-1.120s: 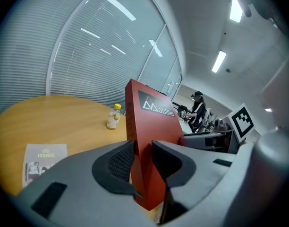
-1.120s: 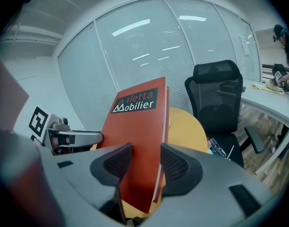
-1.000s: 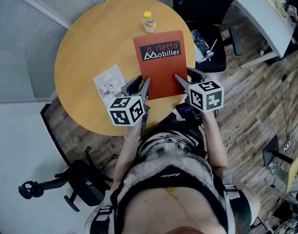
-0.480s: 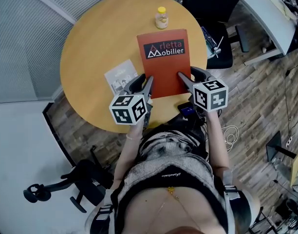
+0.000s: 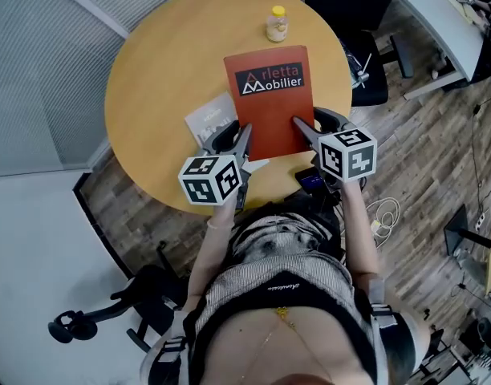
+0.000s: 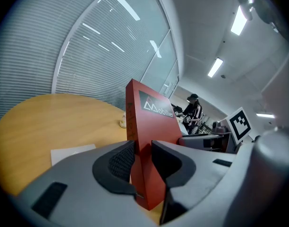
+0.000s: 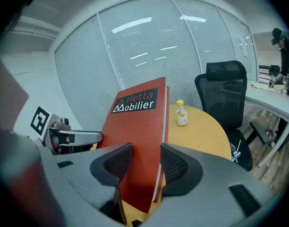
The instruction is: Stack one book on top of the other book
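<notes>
Both grippers have carried the large red book with a black title panel (image 5: 269, 103) sideways over the round wooden tabletop (image 5: 165, 62). A second ago it was well apart from the thin white booklet with a drawn cover (image 5: 212, 119); now its left edge overlaps it in the head view.

The left gripper (image 5: 236, 139) is clamped on the book's near left edge, pads pressing both faces (image 6: 142, 150). The right gripper (image 5: 310, 127) grips the near right edge by the spine, its jaws set wider and the book lying at a slant between them (image 7: 145, 157). The book is off the tabletop, held only along its near edge, so its whole length hangs out beyond the grippers.

My main worry is that overhang: the far end can sag or swivel in the slanted right grip, and the book would come down skewed.

The booklet lies flat just below and to the left of the left gripper (image 6: 71, 152), only partly under the book. It looks light. If the book drops too low while travelling sideways, its edge would likely shove the booklet along rather than cover it. Letting go with one gripper first could drag the stack askew.

Farther out, beyond the book's far edge, a small yellow-capped bottle (image 5: 277, 24) stands on the tabletop; a forward push during lowering could tip it.
</notes>
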`<control>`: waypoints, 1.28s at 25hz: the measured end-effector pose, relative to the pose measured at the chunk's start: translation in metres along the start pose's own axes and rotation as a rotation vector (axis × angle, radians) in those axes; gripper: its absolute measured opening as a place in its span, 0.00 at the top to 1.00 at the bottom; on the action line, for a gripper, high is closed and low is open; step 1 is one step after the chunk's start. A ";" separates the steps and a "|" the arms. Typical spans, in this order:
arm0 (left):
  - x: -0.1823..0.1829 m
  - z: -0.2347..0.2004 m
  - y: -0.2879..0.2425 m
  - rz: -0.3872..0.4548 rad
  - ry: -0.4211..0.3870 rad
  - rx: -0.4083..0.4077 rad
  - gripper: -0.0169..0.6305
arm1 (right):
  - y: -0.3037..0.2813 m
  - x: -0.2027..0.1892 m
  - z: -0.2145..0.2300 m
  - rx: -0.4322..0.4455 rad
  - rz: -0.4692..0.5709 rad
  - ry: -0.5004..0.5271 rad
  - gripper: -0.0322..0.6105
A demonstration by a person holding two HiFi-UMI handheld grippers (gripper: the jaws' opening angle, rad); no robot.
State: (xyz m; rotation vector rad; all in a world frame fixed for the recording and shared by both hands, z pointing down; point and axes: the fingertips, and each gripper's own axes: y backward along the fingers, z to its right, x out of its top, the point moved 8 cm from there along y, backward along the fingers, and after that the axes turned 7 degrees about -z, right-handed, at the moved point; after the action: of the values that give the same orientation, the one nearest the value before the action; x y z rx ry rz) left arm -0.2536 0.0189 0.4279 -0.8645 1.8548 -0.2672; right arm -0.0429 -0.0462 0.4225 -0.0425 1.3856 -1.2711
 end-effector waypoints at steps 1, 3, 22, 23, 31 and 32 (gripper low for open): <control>0.000 -0.001 0.000 0.001 -0.002 0.000 0.81 | -0.001 0.000 0.000 0.001 0.001 -0.002 0.63; 0.001 -0.001 -0.001 0.002 -0.003 0.001 0.81 | -0.001 0.000 0.001 0.002 0.000 -0.003 0.63; -0.019 -0.068 0.061 0.046 0.078 0.076 0.81 | -0.056 0.009 -0.074 0.080 -0.047 0.076 0.63; -0.020 -0.071 0.064 0.047 0.081 0.079 0.81 | -0.059 0.009 -0.078 0.084 -0.050 0.079 0.63; -0.029 -0.090 0.077 0.047 0.095 0.087 0.81 | -0.074 0.006 -0.096 0.098 -0.071 0.085 0.63; -0.030 -0.092 0.078 0.048 0.097 0.089 0.81 | -0.076 0.006 -0.097 0.100 -0.073 0.086 0.63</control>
State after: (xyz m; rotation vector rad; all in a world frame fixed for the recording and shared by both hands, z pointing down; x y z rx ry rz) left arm -0.3616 0.0766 0.4483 -0.7571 1.9359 -0.3646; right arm -0.1618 -0.0196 0.4413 0.0312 1.4028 -1.4157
